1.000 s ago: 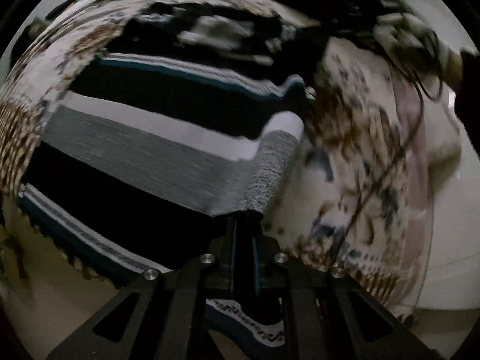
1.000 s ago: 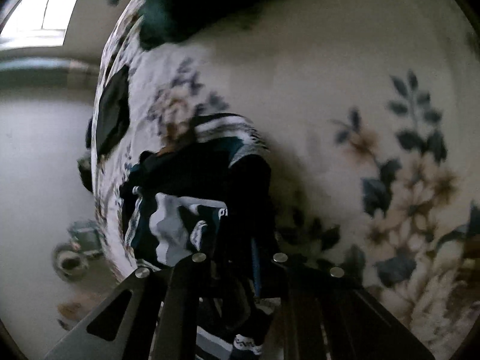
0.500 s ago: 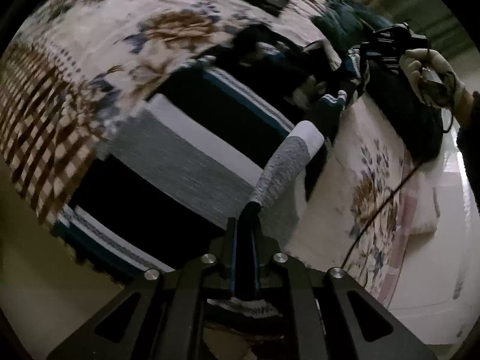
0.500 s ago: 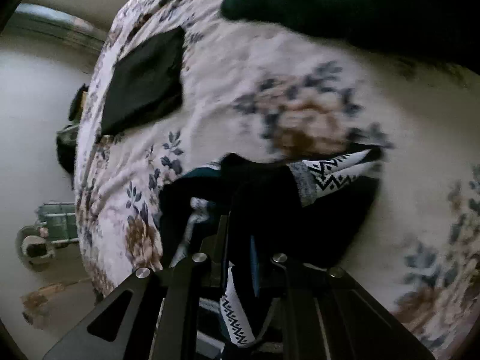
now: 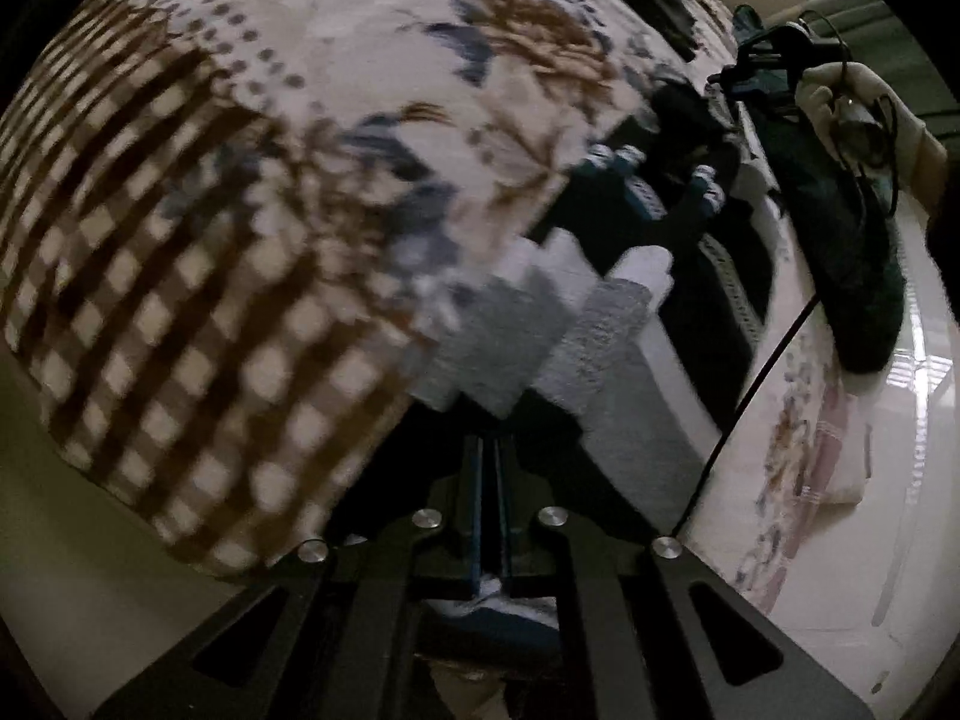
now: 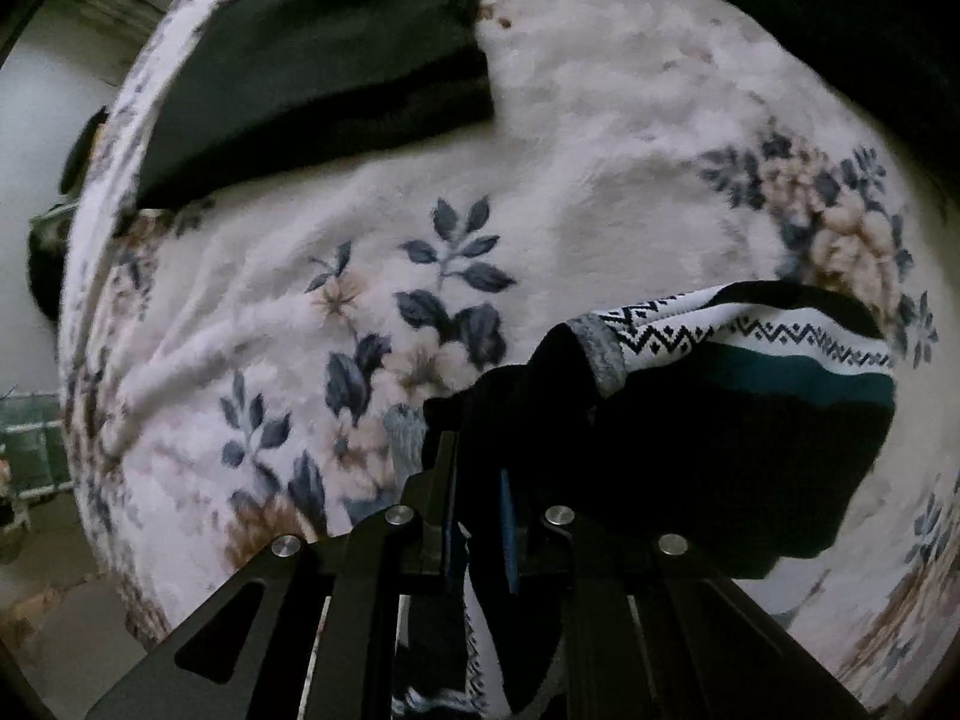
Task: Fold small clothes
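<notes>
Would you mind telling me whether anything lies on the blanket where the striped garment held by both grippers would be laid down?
Nothing visible blocks it. The right gripper and left gripper both clamp the striped garment; the floral blanket beside it is bare. A folded black cloth lies farther off, apart.
</notes>
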Demonstrator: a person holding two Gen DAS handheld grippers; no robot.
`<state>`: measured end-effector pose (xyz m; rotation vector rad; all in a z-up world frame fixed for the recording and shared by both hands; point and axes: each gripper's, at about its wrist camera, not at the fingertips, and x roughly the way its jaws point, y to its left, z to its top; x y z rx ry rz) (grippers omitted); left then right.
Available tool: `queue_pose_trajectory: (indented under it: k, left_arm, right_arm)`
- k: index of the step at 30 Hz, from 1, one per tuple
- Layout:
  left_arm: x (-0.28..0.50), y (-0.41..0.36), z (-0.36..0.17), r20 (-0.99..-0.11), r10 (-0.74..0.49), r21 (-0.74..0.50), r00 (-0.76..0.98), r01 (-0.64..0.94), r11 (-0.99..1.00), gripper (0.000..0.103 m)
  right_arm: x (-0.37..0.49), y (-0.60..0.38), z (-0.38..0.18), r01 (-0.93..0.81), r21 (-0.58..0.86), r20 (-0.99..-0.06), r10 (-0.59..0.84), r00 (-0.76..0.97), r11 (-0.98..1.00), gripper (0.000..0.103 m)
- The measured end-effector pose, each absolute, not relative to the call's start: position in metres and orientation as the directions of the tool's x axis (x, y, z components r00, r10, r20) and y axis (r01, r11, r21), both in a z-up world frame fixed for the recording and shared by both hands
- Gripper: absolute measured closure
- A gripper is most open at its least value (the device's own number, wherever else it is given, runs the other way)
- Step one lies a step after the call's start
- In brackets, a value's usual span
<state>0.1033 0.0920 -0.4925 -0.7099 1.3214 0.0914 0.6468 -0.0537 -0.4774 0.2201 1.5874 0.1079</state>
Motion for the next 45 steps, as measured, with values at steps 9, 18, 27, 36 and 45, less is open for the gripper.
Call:
queue_pose_trajectory:
  k: [9,18,27,36,45]
  left_arm:
    - [0.108,0.130,-0.484,-0.827,-0.465,-0.560,0.315,-0.405,0.722,0.065]
    - [0.147,0.059,-0.505,-0.912,-0.370,-0.399,0.175,-0.178,0.900,0.070]
    - [0.131,0.047,-0.495,-0.936,-0.243,-0.283,0.253,-0.135,0.950,0.100]
    - [0.117,0.060,-0.479,-0.918,-0.277,-0.331,0.285,-0.162,0.930,0.100]
    - [0.111,0.075,-0.471,-0.905,-0.292,-0.369,0.310,-0.225,0.902,0.100]
  right_arm:
    - [0.598,-0.079,-0.449,0.019,0.334,-0.942,0.335,-0.025,0.942,0.041]
    - [0.481,-0.143,-0.449,0.086,0.422,-0.902,0.427,-0.065,0.903,0.041]
    - [0.576,-0.113,-0.472,0.148,0.403,-0.915,0.402,0.034,0.903,0.041]
    - [0.622,-0.071,-0.487,0.081,0.226,-0.974,0.224,0.036,0.971,0.090]
    - [0.624,-0.054,-0.445,0.066,0.175,-0.981,0.169,0.099,0.982,0.090]
